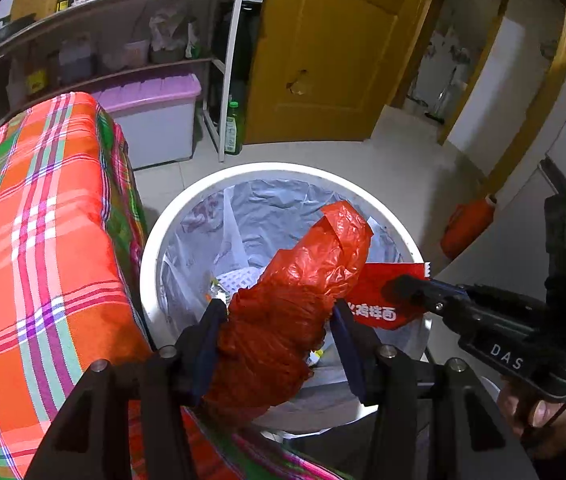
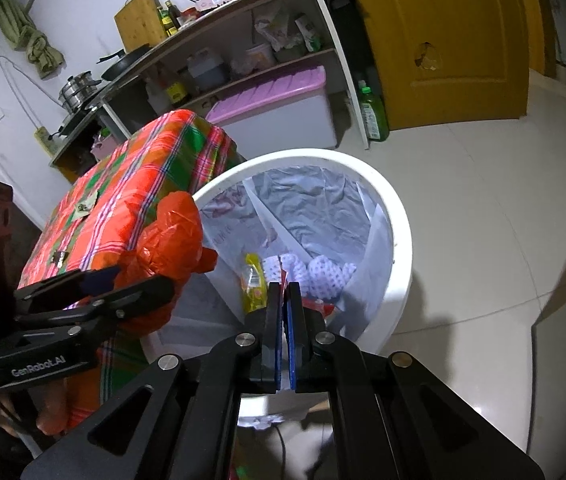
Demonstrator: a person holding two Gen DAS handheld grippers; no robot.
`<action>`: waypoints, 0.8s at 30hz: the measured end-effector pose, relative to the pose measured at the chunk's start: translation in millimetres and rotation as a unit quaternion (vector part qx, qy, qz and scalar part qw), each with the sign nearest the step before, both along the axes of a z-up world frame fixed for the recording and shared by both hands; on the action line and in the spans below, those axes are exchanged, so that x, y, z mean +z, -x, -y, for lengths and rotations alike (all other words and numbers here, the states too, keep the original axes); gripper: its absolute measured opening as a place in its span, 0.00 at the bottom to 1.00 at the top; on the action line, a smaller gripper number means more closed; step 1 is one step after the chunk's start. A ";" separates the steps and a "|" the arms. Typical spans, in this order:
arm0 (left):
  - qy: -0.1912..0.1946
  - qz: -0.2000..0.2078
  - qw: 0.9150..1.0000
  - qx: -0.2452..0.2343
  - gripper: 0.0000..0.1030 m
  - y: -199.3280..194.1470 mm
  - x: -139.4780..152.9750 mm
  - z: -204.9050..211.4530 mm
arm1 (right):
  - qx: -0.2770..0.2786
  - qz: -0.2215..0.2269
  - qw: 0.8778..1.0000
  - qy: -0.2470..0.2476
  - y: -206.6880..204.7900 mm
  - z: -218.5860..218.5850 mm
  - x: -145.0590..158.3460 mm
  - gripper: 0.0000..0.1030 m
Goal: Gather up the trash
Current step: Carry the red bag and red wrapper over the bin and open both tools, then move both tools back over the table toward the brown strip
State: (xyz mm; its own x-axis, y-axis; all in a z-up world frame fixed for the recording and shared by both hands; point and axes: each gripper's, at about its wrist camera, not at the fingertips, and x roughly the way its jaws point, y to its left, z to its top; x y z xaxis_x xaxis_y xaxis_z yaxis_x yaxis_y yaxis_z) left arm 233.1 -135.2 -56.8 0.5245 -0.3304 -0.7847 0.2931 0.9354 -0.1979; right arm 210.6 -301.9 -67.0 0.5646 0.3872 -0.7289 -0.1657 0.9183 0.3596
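A white trash bin (image 1: 151, 248) with a grey liner stands on the floor beside the table; it also shows in the right wrist view (image 2: 397, 220). My left gripper (image 1: 279, 312) is shut on a crumpled red plastic bag (image 1: 295, 300) and holds it over the bin's near rim; the bag also shows in the right wrist view (image 2: 175, 232). My right gripper (image 2: 284, 290) is shut on a red snack wrapper (image 1: 383, 300) with white print, held over the bin's right side. In the right wrist view only the wrapper's thin edge shows between the pads.
Inside the bin lie a yellow packet (image 2: 253, 276) and white foam netting (image 2: 323, 272). A table with a plaid orange cloth (image 1: 43, 220) stands left of the bin, with small scraps (image 2: 83, 208) on it. A shelf rack, a purple-lidded box (image 1: 155, 120) and a green bottle (image 1: 233, 128) stand behind.
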 end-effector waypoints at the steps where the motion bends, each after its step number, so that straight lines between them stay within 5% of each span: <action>1: 0.001 0.001 1.000 0.001 0.52 0.1 0.2 0.3 | -0.001 0.002 1.000 -0.001 0.1 0.5 0.7 0.06; 5: 0.005 0.008 1.000 0.001 0.53 2.3 2.5 0.6 | -0.007 0.008 1.000 -0.003 0.7 3.9 3.7 0.25; 24: 0.026 0.057 0.998 0.013 0.56 43.8 41.1 -18.8 | 0.006 0.068 0.998 0.016 38.4 -14.7 53.3 0.26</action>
